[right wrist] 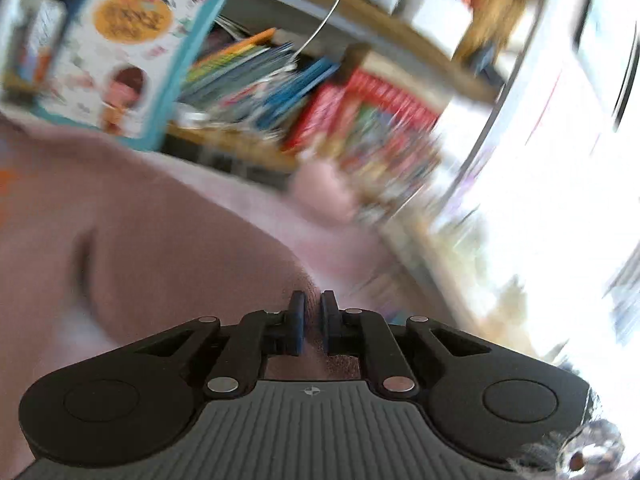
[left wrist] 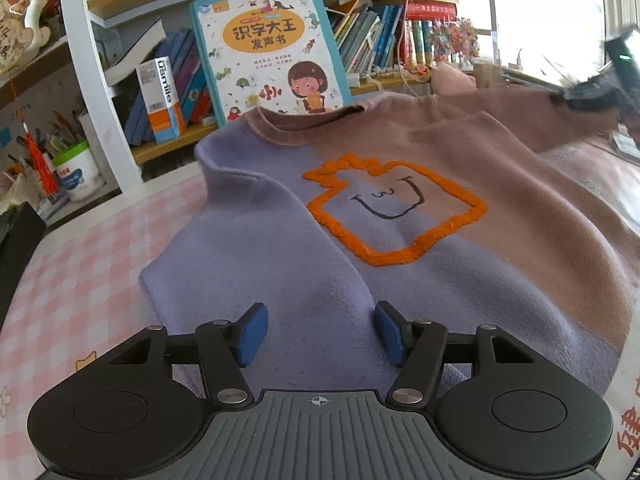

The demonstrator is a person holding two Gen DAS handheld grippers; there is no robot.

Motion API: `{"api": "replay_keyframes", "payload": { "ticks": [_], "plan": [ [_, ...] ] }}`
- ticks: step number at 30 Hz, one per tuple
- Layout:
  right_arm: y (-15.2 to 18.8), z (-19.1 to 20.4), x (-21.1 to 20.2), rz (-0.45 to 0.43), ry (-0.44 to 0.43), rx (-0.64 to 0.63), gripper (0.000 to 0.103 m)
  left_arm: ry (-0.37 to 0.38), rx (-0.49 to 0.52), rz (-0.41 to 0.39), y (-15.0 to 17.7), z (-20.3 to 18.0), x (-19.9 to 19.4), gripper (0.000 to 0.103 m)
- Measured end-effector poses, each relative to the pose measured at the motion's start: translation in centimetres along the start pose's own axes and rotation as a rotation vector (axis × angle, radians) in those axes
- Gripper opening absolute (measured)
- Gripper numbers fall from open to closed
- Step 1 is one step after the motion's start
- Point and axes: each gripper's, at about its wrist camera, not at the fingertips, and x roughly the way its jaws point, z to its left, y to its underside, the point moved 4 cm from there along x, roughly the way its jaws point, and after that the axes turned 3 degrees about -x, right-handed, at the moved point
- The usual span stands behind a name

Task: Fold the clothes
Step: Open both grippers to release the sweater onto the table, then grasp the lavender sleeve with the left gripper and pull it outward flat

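Knit sweater (left wrist: pixel 400 216), half lilac, half dusty pink, orange outlined face motif: we find it spread on the pink checked tablecloth (left wrist: pixel 80 264). Our left gripper (left wrist: pixel 318 332) hovers released over its lilac hem. Our right gripper (right wrist: pixel 312 322) is clenched on its pink fabric.

Purple-and-brown knit sweater with orange outlined patch (left wrist: pixel 400 216) lies flat on the pink checked desk (left wrist: pixel 80 248), collar toward the far edge. Behind the collar, a teal-bordered children's picture book (left wrist: pixel 268 48) leans on the wooden bookshelf (left wrist: pixel 168 148). White-and-green canister (left wrist: pixel 78 174) at far-left corner.
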Motion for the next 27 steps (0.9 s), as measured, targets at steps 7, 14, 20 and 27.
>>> {"api": "replay_keyframes", "payload": {
  "ticks": [7,14,20,27],
  "plan": [
    [-1.4,0.1,9.1,0.078,0.129,-0.156,0.013,0.0,-0.008,-0.002,0.1,0.4,0.0,0.061],
    [-1.9,1.4,7.9,0.035,0.047,-0.05,0.047,0.002,0.002,-0.001,0.0,0.5,0.0,0.061],
    [-2.0,4.9,-0.1,0.012,-0.434,0.16,0.058,0.036,0.038,-0.036,-0.9,-1.1,-0.4,0.059],
    [0.0,9.2,-6.8,-0.007,-0.562,0.113,0.06,0.021,0.081,0.002,-0.3,-2.7,0.1,0.059]
  ]
}}
